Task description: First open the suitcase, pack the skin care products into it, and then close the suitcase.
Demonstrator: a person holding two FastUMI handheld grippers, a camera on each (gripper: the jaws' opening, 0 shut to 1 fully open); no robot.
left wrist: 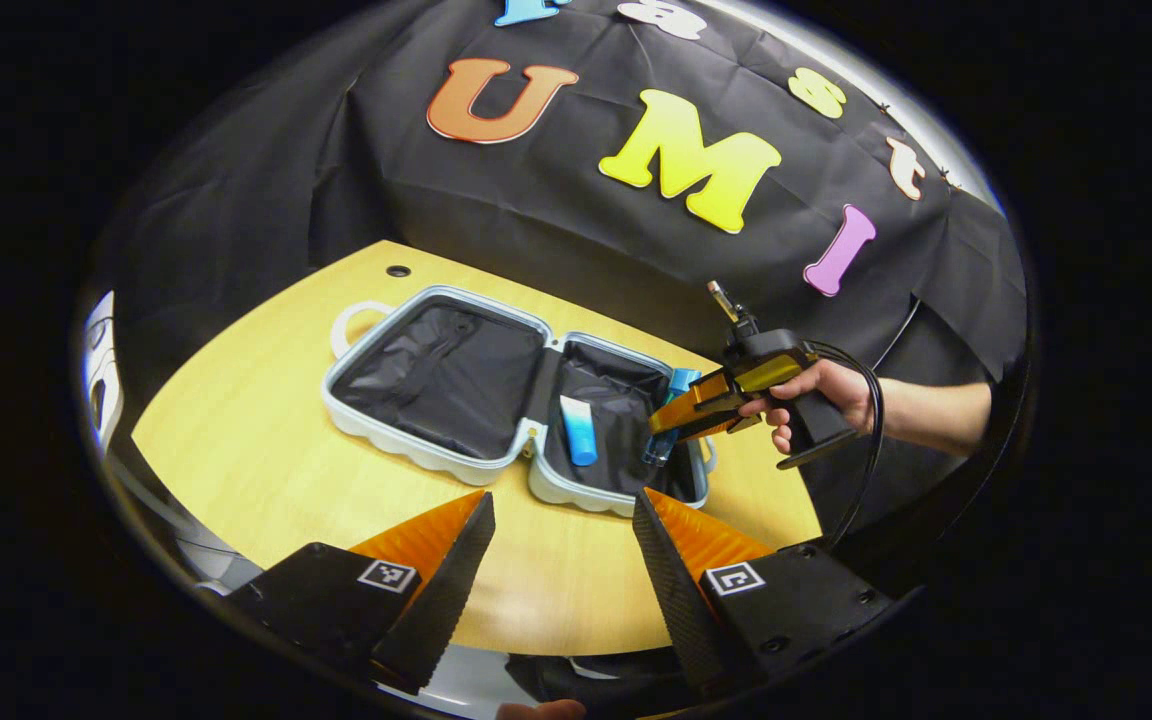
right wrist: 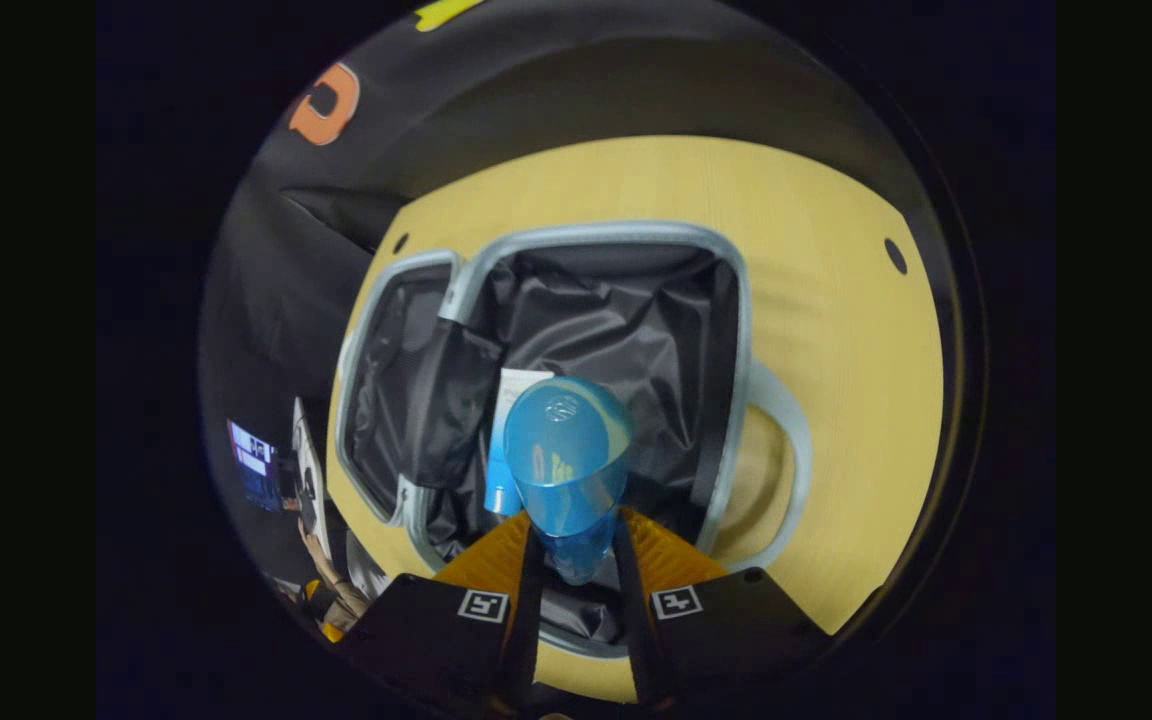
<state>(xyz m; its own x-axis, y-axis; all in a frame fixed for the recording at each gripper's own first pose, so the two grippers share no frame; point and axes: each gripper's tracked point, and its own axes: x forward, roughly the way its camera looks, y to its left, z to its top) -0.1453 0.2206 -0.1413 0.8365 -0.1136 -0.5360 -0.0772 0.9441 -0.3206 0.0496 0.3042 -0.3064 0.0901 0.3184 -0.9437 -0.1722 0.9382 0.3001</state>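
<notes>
A pale blue suitcase lies open on the wooden table, both halves lined in black. In its right half rests a blue and white tube. Over that same half, a hand holds my right gripper, shut on a translucent blue bottle. In the right gripper view the blue bottle stands between my right gripper's fingers, above the lining, with the tube just left of it and the suitcase rim around both. My left gripper hangs open at the table's near edge.
The suitcase handle sticks out on the far left side and shows as a loop in the right gripper view. Cable holes pierce the tabletop. A black cable trails from the right gripper. Bare wood surrounds the case.
</notes>
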